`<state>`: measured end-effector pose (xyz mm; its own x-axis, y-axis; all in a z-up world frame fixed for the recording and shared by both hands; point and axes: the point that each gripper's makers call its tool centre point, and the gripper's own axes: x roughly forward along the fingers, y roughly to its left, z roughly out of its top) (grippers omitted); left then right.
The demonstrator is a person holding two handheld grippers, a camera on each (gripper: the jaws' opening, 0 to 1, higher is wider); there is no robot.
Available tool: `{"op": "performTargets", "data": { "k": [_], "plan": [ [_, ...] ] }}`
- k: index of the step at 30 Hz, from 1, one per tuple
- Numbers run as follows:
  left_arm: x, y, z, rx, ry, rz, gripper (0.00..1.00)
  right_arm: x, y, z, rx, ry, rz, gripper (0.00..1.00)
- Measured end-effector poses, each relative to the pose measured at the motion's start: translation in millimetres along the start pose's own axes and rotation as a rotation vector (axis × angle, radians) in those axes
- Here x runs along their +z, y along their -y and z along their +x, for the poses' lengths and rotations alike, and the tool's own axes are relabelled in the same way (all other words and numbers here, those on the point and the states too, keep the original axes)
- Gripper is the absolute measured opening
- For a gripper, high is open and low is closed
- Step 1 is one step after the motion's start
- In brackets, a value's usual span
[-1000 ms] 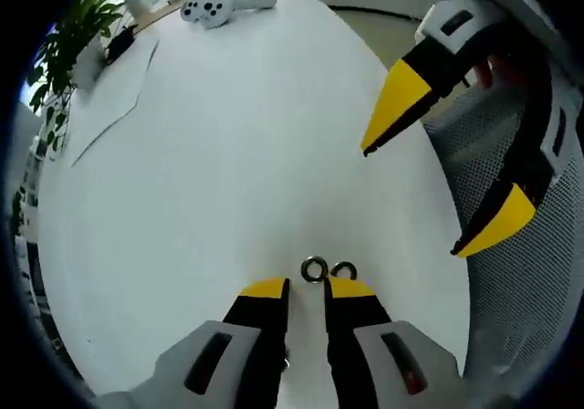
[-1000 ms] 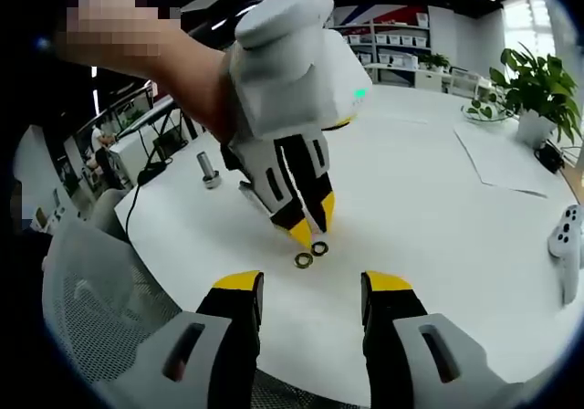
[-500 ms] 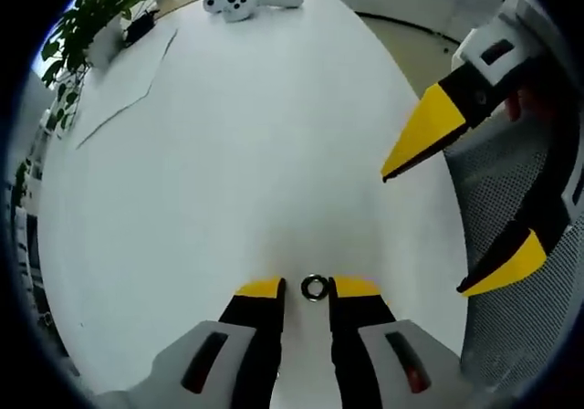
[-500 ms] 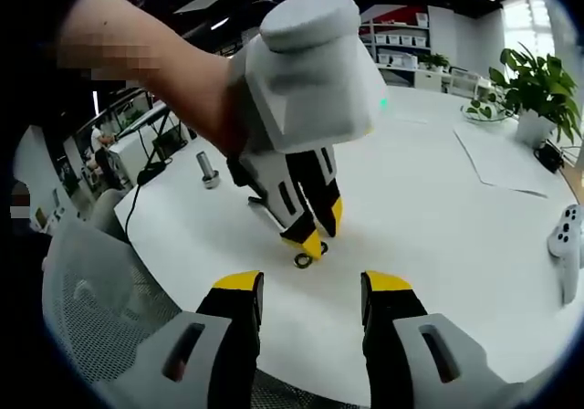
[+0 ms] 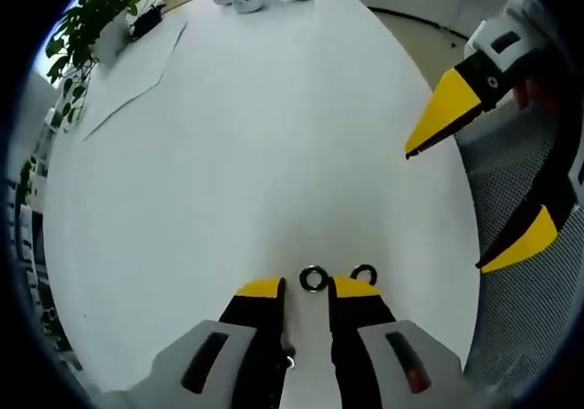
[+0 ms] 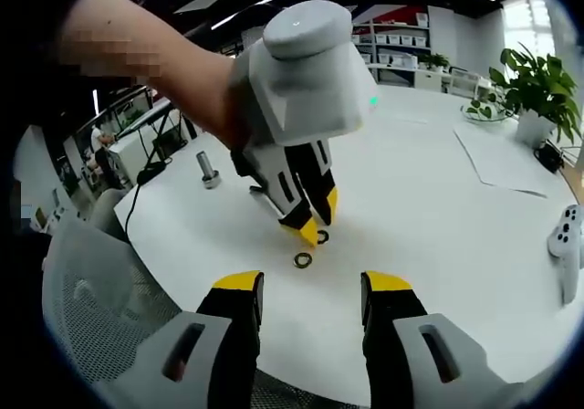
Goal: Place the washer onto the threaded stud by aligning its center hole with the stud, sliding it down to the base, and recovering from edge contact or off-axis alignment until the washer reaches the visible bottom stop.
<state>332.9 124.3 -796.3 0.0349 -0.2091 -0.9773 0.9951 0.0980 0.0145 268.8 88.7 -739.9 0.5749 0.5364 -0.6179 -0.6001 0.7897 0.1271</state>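
**A:** White round tabletop [image 6: 438, 199], office shelving behind, potted plant [image 6: 538, 80] and a controller [image 6: 568, 245] out toward the far rim. Where did the task stand?

**B:** Barely begun, by my reading. Two washers lay flat on the tabletop. The threaded stud [image 6: 209, 169] stood upright well apart from them, off to the left of the left claw [image 6: 310, 226] as seen in the right gripper view. Nothing was on the stud. Pickup, carry, alignment and slide to the base were all left.

**A:** State of the left claw?

**B:** Jaws only narrowly parted, tips down at the tabletop, nothing between them. In the left gripper view the near washer [image 5: 313, 278] sat just ahead of the gap between the tips, and the second washer [image 5: 364, 273] lay just beyond the right tip. In the right gripper view the second washer [image 6: 322, 237] was partly covered by those tips; contact could not be confirmed. The near washer [image 6: 303, 260] lay free on my side of them.

**A:** And the right claw [image 6: 312, 290]?

**B:** Spread wide, empty, held above the tabletop edge short of both washers. A mesh chair back [image 6: 82, 299] showed below it.
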Motion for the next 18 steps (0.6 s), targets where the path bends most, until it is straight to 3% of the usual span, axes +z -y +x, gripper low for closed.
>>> {"op": "performTargets", "data": {
  "k": [8,18],
  "plan": [
    [2.1,2.3,0.7,-0.006,0.016,-0.018,0.18,0.1,-0.2,-0.2,0.001,0.001,0.001,0.45],
    [2.8,6.2,1.4,-0.003,-0.029,0.016,0.11,-0.5,-0.7,0.2,0.003,-0.003,-0.002,0.45]
  ]
}}
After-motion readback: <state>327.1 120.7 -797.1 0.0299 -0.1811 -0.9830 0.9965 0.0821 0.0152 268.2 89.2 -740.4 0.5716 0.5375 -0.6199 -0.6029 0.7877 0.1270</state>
